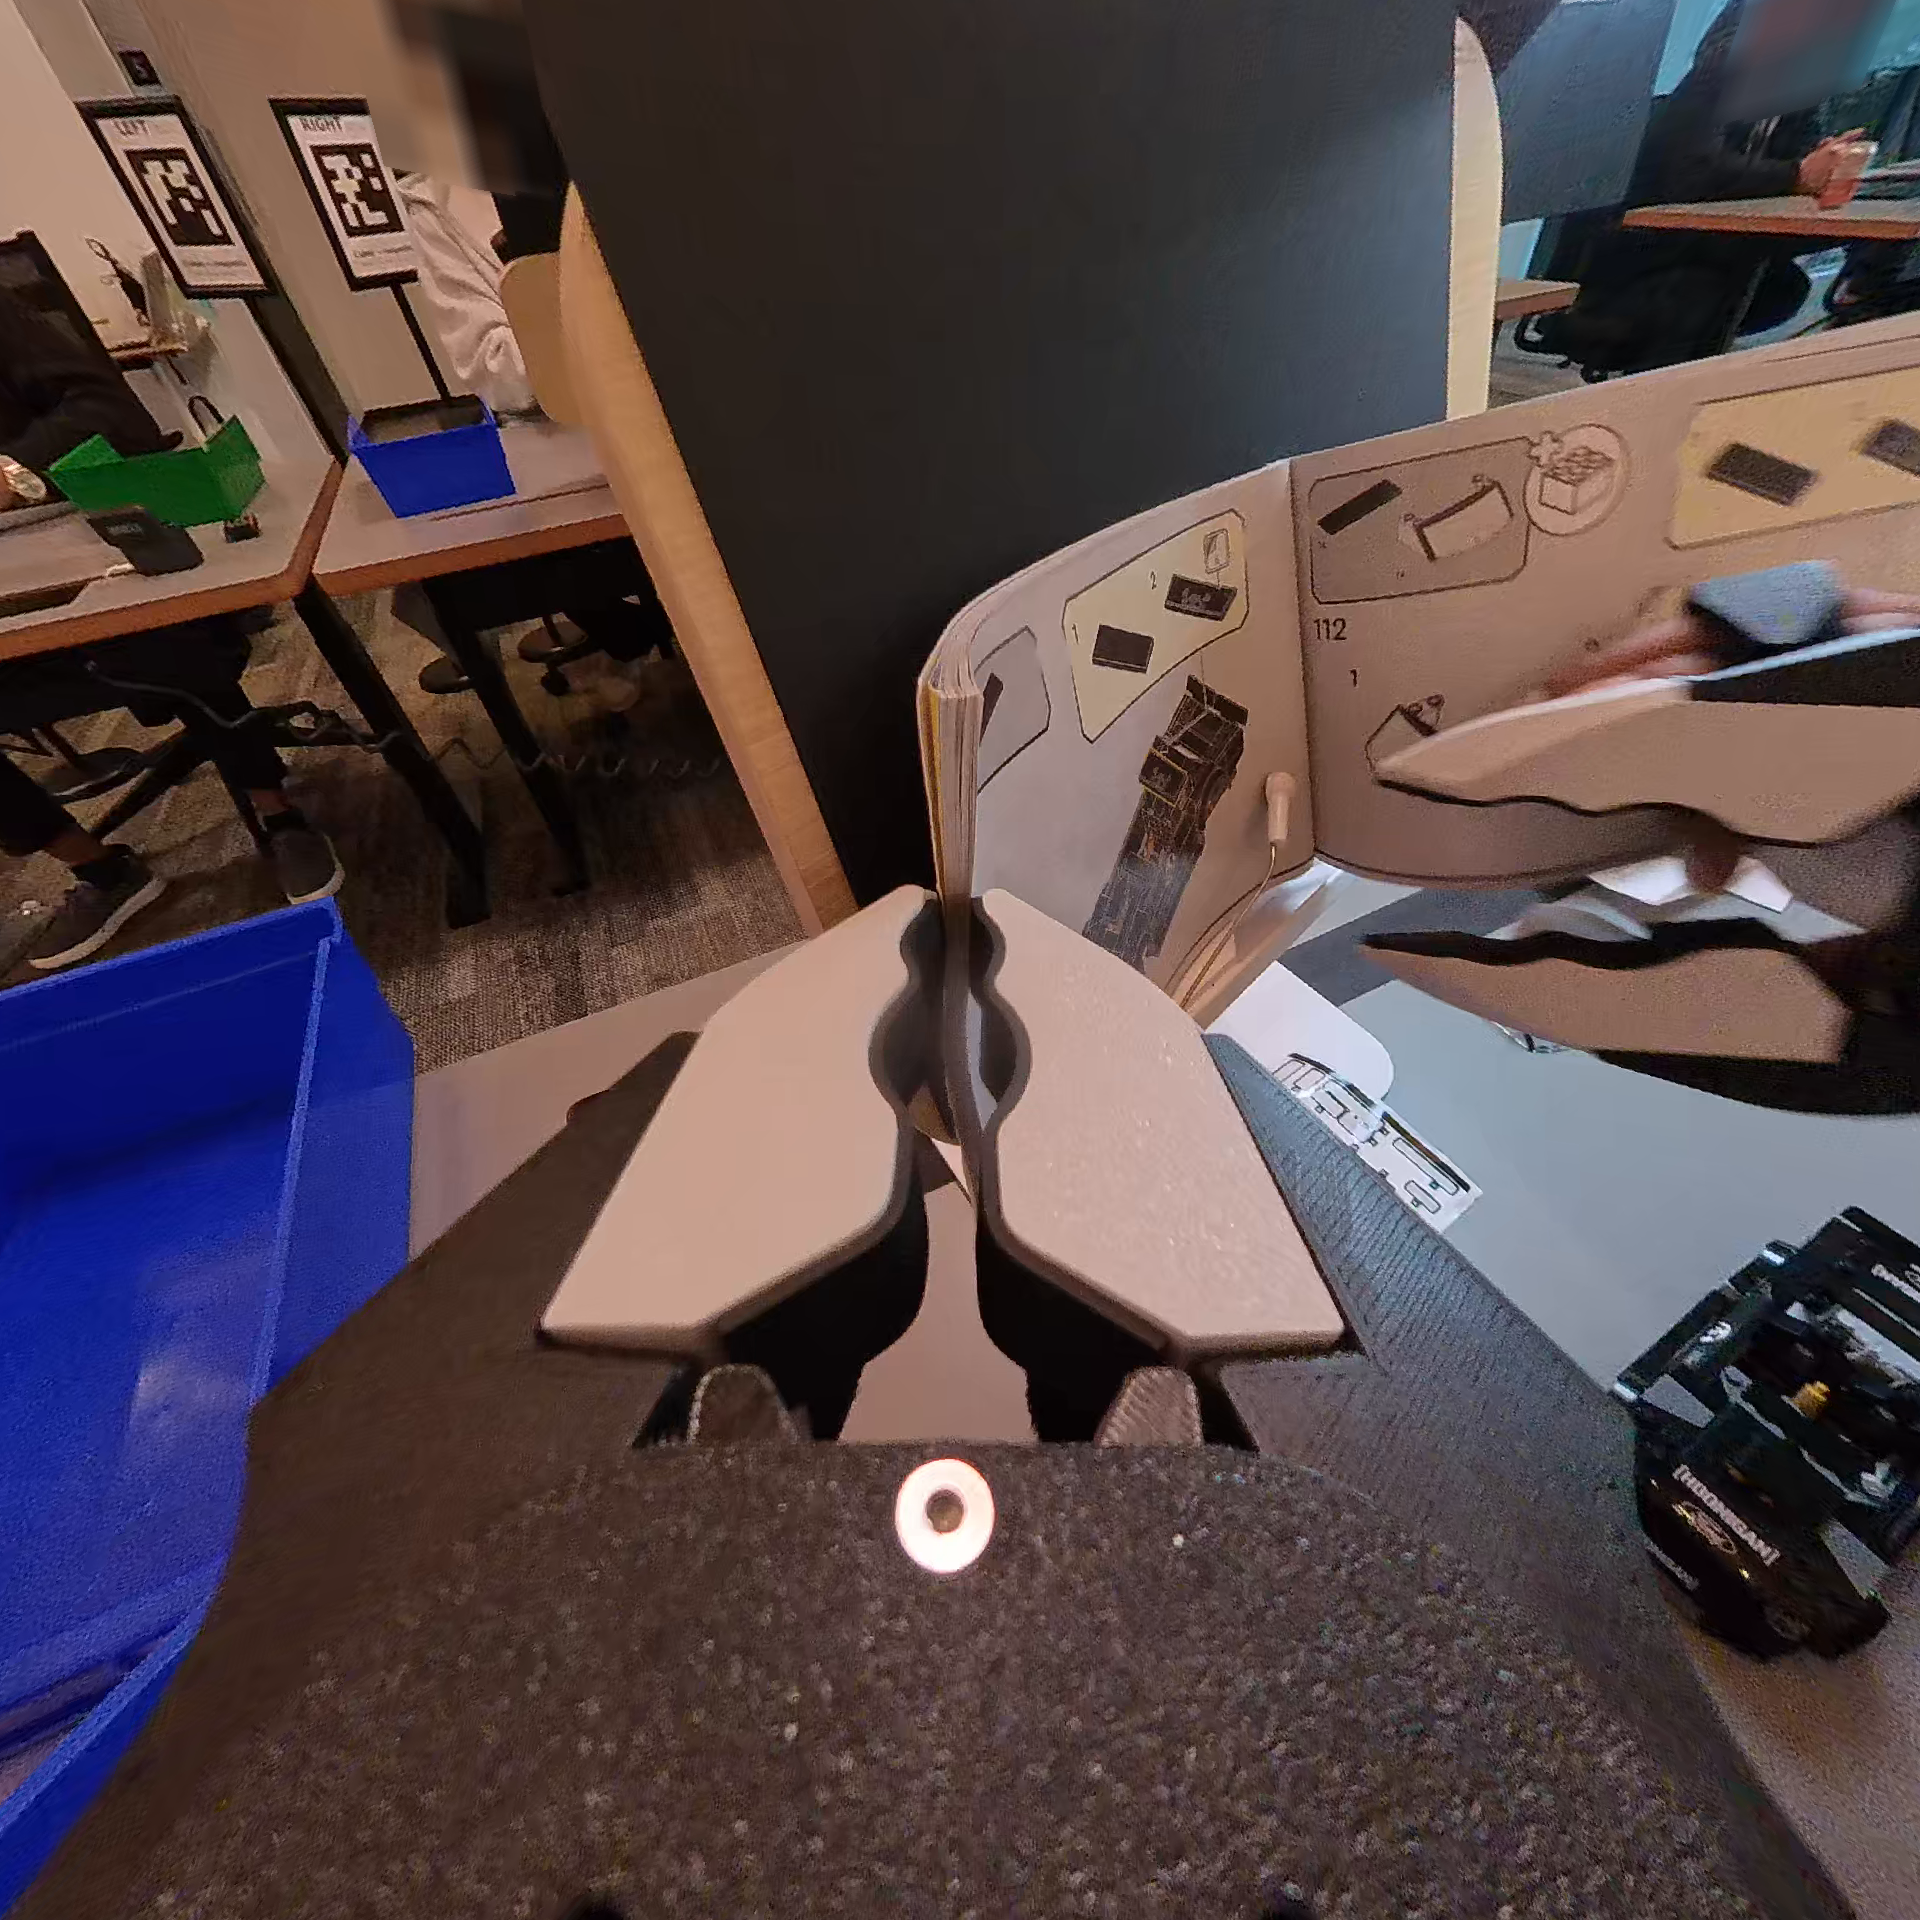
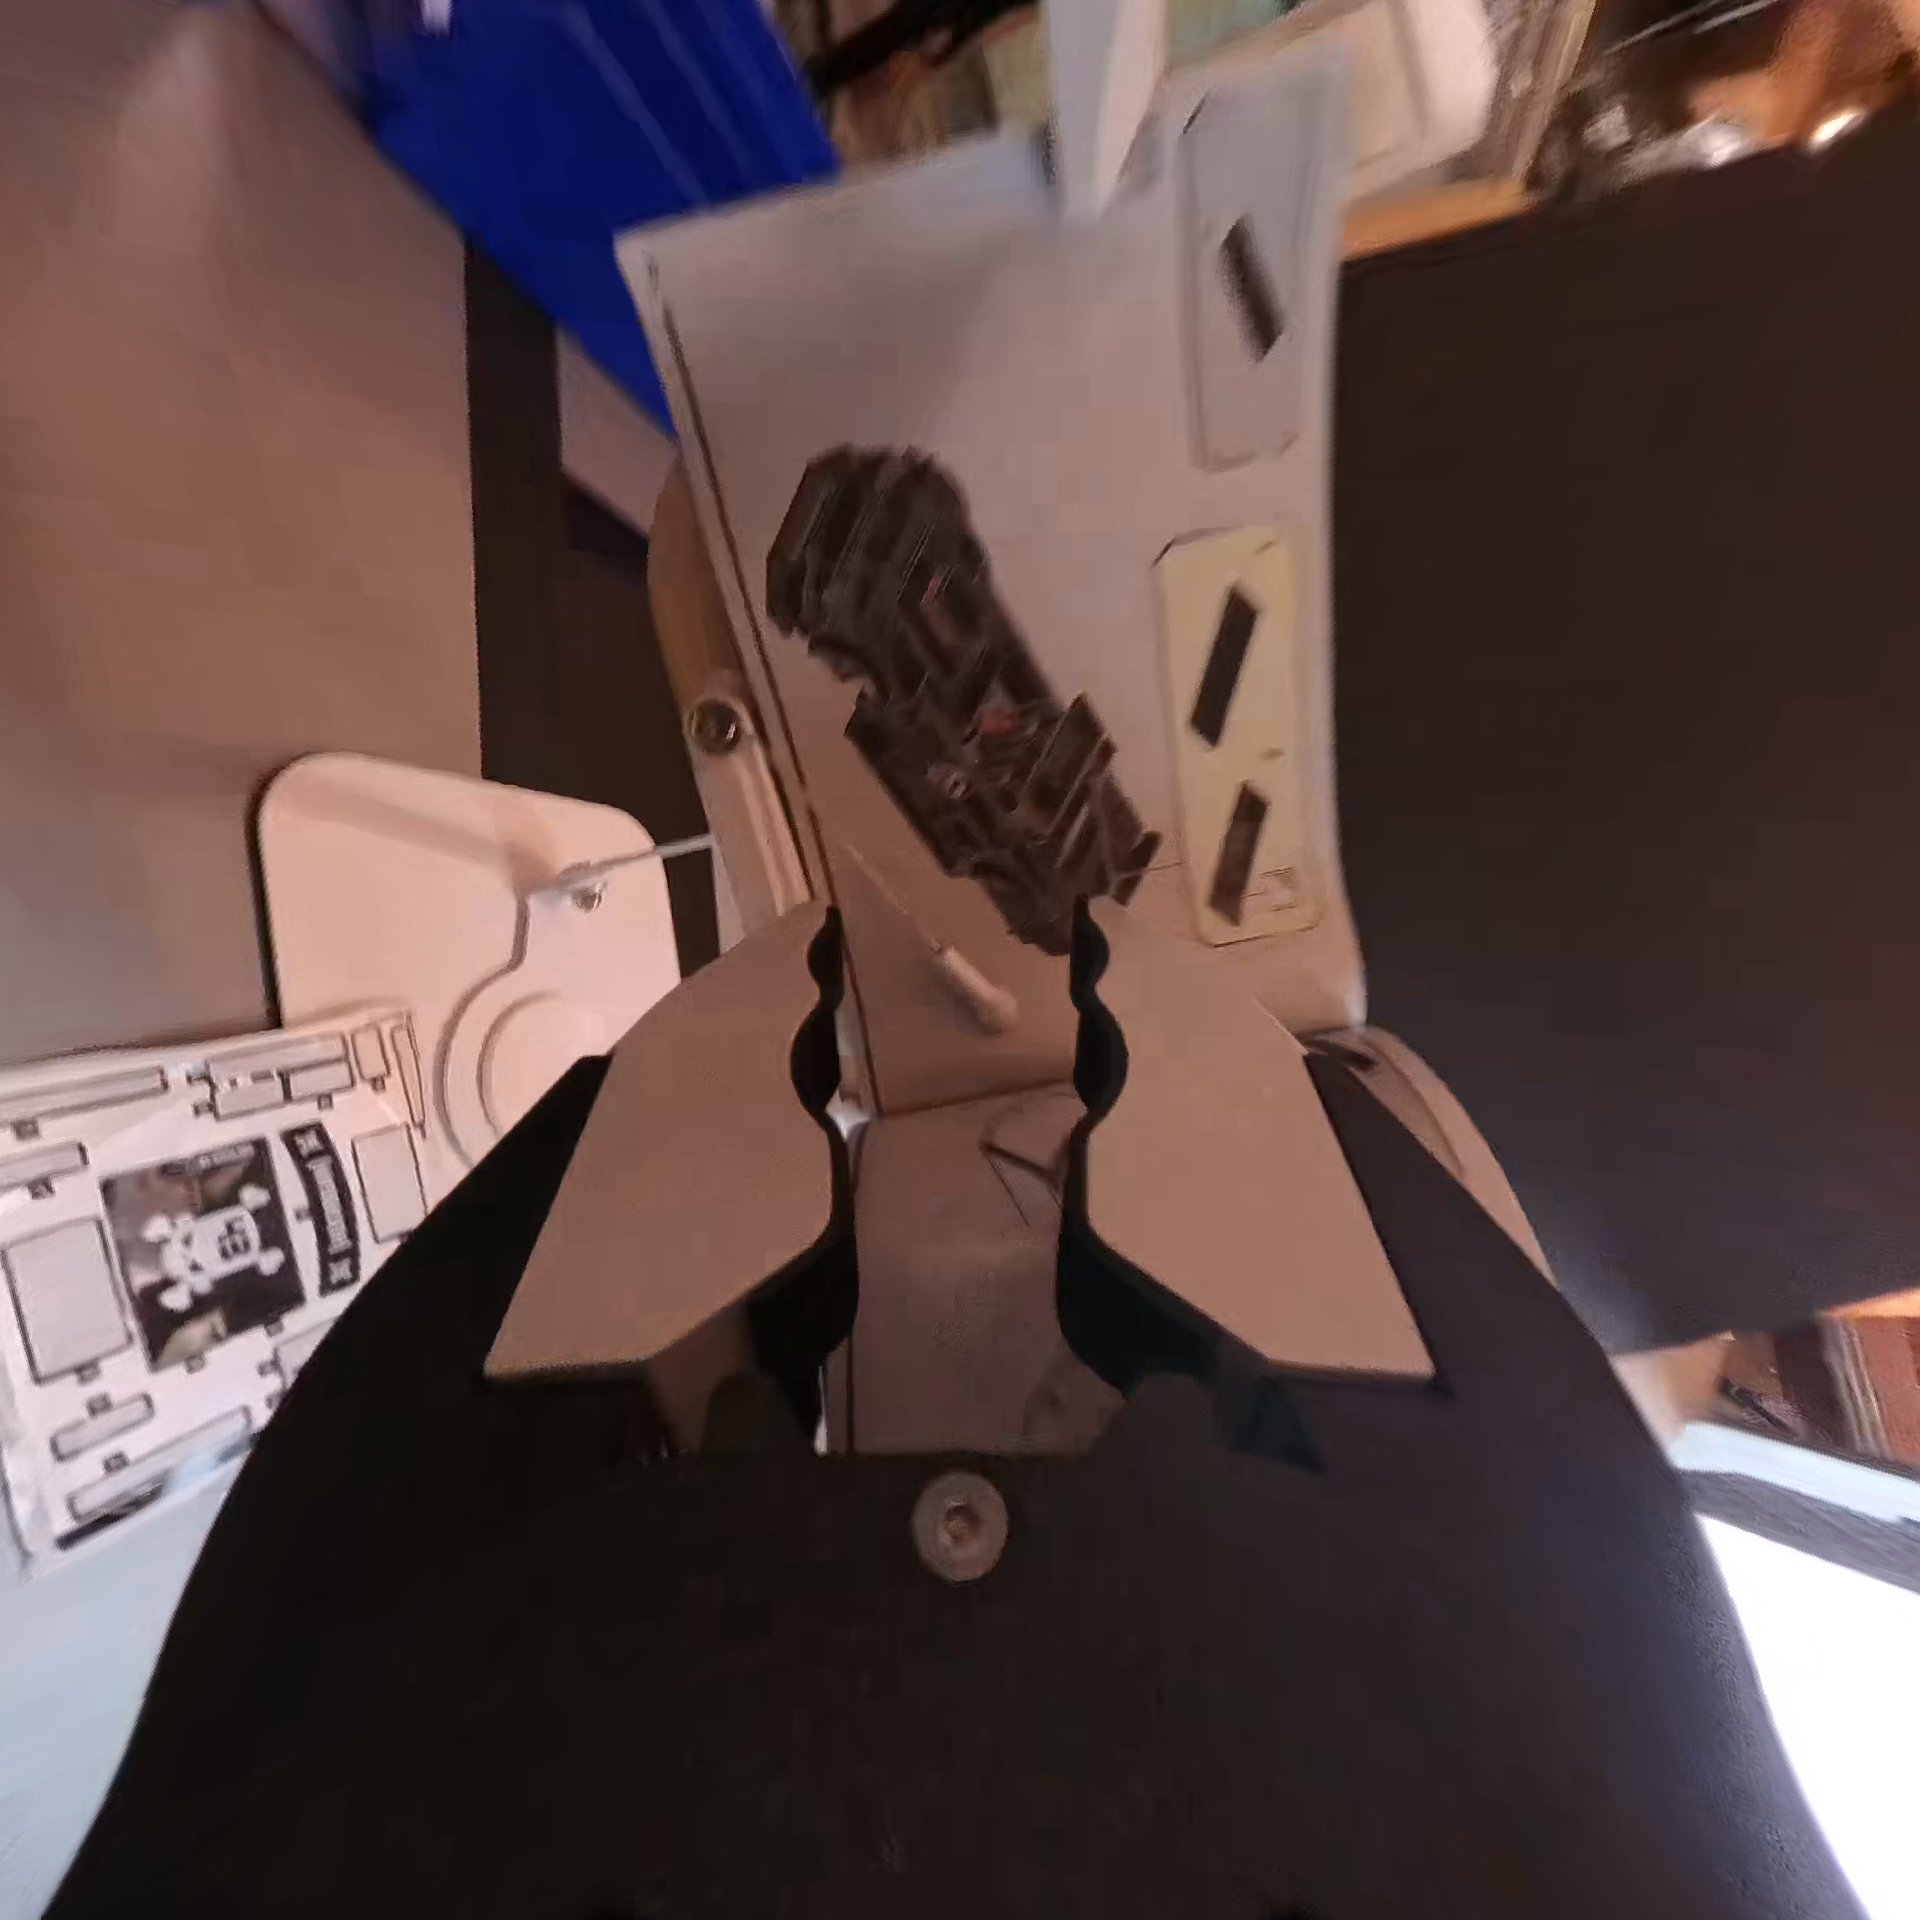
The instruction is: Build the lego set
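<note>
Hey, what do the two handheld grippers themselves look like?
Both match: the left gripper and right gripper each have two flat grey fingers with wavy black inner edges, on a textured black body bearing one round metal screw. No cables or sleeves show.

Grey table (image 1: 1621,1174), sticker sheet (image 1: 1382,1143), black lego model (image 1: 1787,1434), blue bin (image 1: 156,1195)

Two claws (image 1: 951,914) (image 2: 951,935), one booklet (image 1: 1455,665), one car (image 1: 1787,1455).

Even indoor light keeps the left wrist view sharp, though straight edges bow at its rim. The right wrist view smears with motion blur, and white glare burns its lower right corner.
</note>
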`<state>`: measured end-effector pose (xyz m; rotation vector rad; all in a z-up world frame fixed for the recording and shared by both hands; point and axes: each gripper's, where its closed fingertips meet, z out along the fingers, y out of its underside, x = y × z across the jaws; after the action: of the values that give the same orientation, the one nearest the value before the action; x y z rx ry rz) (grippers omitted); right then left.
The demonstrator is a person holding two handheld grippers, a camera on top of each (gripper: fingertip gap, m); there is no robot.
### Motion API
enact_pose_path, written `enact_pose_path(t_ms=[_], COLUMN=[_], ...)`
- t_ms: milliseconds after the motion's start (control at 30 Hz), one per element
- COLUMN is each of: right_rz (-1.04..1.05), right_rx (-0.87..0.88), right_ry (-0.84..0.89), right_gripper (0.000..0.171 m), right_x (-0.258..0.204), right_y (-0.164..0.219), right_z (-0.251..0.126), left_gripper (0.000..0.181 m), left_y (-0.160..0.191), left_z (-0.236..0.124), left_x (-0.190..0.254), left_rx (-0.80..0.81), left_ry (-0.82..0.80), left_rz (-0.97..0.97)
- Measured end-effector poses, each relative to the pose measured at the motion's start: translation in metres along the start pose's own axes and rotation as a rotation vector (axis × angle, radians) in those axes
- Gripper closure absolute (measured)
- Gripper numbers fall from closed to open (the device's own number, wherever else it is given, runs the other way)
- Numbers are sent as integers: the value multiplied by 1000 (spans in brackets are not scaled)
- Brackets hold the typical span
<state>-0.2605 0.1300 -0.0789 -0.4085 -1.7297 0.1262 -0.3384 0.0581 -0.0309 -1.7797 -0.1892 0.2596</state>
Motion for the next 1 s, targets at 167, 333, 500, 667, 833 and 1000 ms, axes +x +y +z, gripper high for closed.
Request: enact_pose_path(t_ms=[167,333,500,667,833,1000], right_rz=[-174,-227,-244,-135,39,191], right_rx=[-52,-61,-46,-17,6,19], right_ry=[-23,67,109,102,108,138], right_gripper=[140,163,163,163,162,162], right_x=[-7,4,5,3,3,-4], right_y=[23,24,25,30,33,41], right_z=[29,33,31,30,28,26], left_gripper=[176,176,176,176,176,176], left_y=[4,11,13,10,12,12], left_z=[-2,-2,-3,-6,-3,-3], left_x=[-3,-12,-23,-27,-30,-29], left_rx=[-25,-39,-55,-50,-55,-34], left_ry=[19,47,35,50,44,45], left_rz=[7,-30,-29,-17,-23,-41])
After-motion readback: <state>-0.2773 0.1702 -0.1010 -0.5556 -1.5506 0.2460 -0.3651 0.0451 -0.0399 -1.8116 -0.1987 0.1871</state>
